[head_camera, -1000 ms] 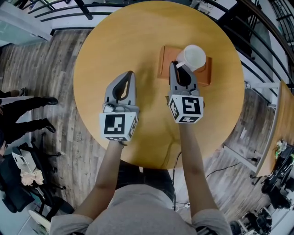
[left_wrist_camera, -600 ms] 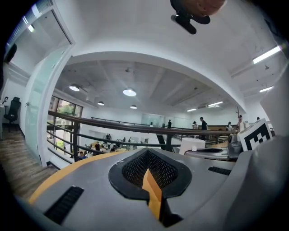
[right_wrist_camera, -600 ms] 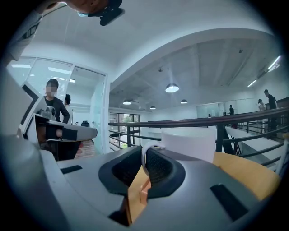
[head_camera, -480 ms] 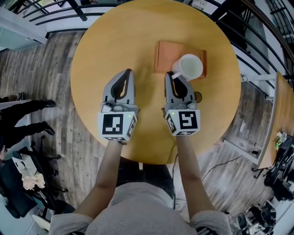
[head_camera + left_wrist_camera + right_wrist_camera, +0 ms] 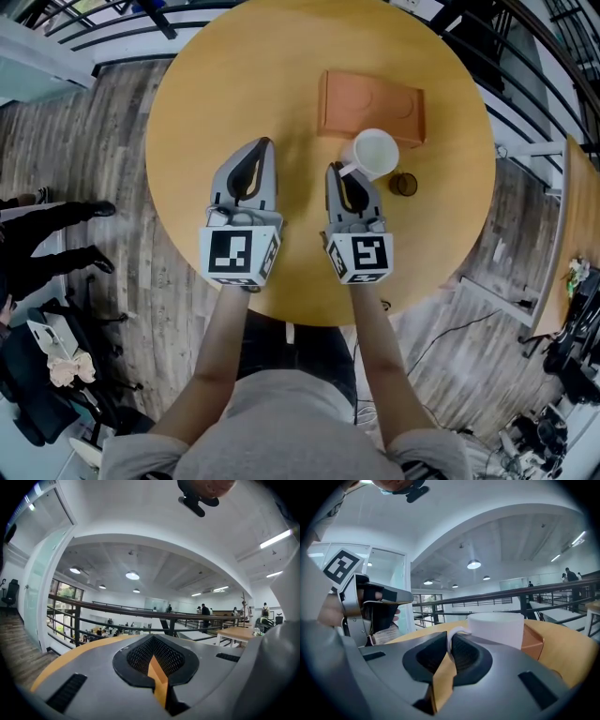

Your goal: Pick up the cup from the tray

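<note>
While the head view looks down, right gripper [image 5: 334, 169] has its jaws clenched on the white cup [image 5: 375, 153], which is off the orange tray [image 5: 352, 98], just ahead of the jaw tips over the tabletop [image 5: 234, 84]. Left gripper [image 5: 266, 144] alongside.
Left gripper view: jaws together, nothing between.
Right gripper view: handle [image 5: 450, 638] pinched between the jaws, cup body just beyond, tray behind.

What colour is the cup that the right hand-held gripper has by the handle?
White. The cup shows best in the head view, against the tan table.
</note>
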`<act>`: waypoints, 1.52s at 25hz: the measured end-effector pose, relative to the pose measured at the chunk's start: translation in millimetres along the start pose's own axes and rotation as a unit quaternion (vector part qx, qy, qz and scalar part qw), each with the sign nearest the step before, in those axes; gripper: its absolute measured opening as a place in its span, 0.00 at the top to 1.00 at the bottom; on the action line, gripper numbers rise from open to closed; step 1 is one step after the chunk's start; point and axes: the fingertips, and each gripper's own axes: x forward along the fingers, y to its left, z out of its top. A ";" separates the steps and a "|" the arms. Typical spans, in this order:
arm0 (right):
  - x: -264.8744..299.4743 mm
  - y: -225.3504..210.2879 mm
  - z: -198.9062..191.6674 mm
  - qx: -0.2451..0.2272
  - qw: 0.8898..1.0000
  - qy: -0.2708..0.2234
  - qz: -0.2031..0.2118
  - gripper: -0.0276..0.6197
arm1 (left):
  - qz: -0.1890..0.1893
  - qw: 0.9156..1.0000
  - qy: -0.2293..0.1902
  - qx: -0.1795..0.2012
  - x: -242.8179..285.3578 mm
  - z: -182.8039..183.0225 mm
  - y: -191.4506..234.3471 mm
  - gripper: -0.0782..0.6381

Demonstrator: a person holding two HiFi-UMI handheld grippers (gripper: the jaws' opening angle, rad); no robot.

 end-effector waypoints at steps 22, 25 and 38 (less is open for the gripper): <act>8.0 18.9 -74.2 0.034 0.997 0.066 0.016 0.91 | 0.007 1.000 0.007 0.004 -17.9 -12.9 8.5 0.89; 8.8 21.3 -80.0 0.033 0.997 0.070 0.019 0.91 | 0.007 1.000 0.009 0.003 -17.8 -15.1 9.8 0.89; 7.5 30.1 -97.5 -0.015 0.997 0.074 0.022 0.91 | 0.002 1.000 0.015 0.003 -13.3 -23.5 5.7 0.89</act>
